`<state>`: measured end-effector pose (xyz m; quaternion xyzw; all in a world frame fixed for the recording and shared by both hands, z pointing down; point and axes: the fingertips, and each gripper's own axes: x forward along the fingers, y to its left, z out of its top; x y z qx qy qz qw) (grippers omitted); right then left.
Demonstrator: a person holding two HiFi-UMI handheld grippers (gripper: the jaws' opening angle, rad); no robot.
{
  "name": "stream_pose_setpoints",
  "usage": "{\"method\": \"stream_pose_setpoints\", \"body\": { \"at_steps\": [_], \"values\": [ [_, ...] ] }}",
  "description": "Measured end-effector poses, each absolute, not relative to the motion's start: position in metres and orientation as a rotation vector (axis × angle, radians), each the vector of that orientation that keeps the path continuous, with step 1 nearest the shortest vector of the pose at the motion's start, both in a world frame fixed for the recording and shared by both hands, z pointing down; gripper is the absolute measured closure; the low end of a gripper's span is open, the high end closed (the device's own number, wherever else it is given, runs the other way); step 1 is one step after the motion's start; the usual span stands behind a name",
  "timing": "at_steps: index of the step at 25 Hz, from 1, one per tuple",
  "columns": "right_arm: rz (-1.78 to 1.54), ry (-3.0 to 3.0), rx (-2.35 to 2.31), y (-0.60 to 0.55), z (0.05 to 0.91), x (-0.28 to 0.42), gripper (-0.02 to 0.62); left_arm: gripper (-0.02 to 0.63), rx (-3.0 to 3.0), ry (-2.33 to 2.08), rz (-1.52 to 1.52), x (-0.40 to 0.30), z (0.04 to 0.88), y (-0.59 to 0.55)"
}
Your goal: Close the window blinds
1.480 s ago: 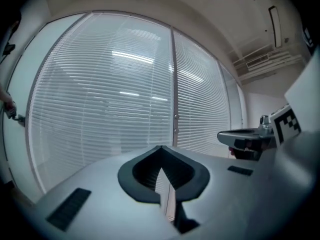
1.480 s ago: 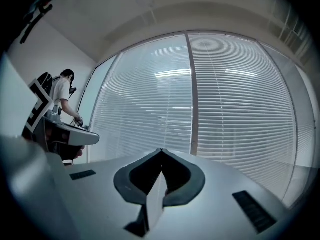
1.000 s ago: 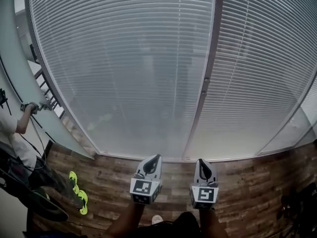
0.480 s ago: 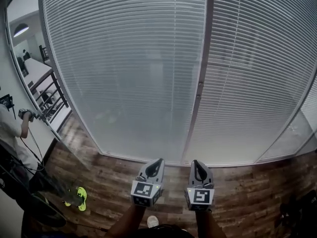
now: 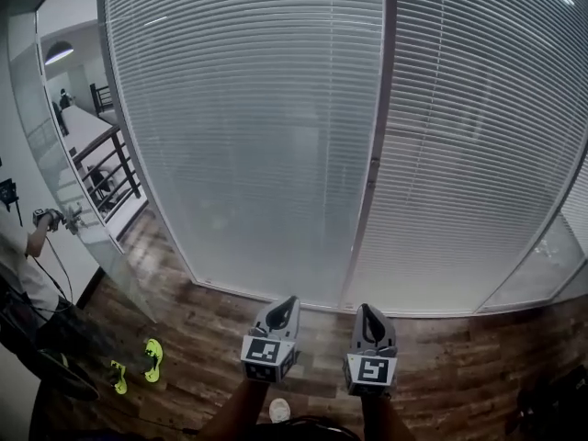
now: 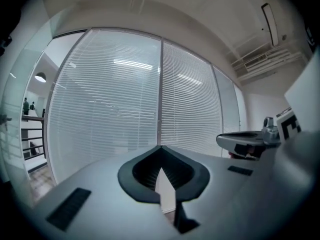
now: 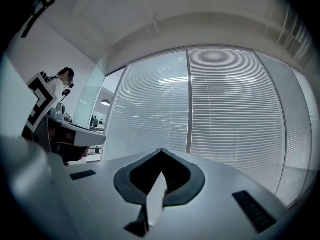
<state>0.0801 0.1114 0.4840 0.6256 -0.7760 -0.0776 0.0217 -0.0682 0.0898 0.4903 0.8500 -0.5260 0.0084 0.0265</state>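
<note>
Left gripper (image 5: 290, 301), right gripper (image 5: 367, 309) lower now — jaws together, empty

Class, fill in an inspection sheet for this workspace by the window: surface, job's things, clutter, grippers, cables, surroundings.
Surface: wood-plank floor below the window.
Job's things: blinds lowered over both panes, either side of the frame post.
Clutter: yellow-green shoes at left.
Grippers: left hand-held gripper and right hand-held gripper both shut, empty, short of the blinds.
Cables: thin dark cord beside the bystander.
Surroundings: bystander at left; railing beyond glass.
</note>
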Motion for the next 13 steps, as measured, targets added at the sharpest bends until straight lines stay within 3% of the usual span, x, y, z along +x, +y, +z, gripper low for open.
{"method": "stream_pose_setpoints", "body": {
  "at_steps": [13],
  "values": [
    [-0.268, -2.425, 1.903, 0.109, 0.481, 0.079, 0.592, 0.606, 2.650, -1.651, 0.042, -0.058, 0.484, 0.093]
  ]
}}
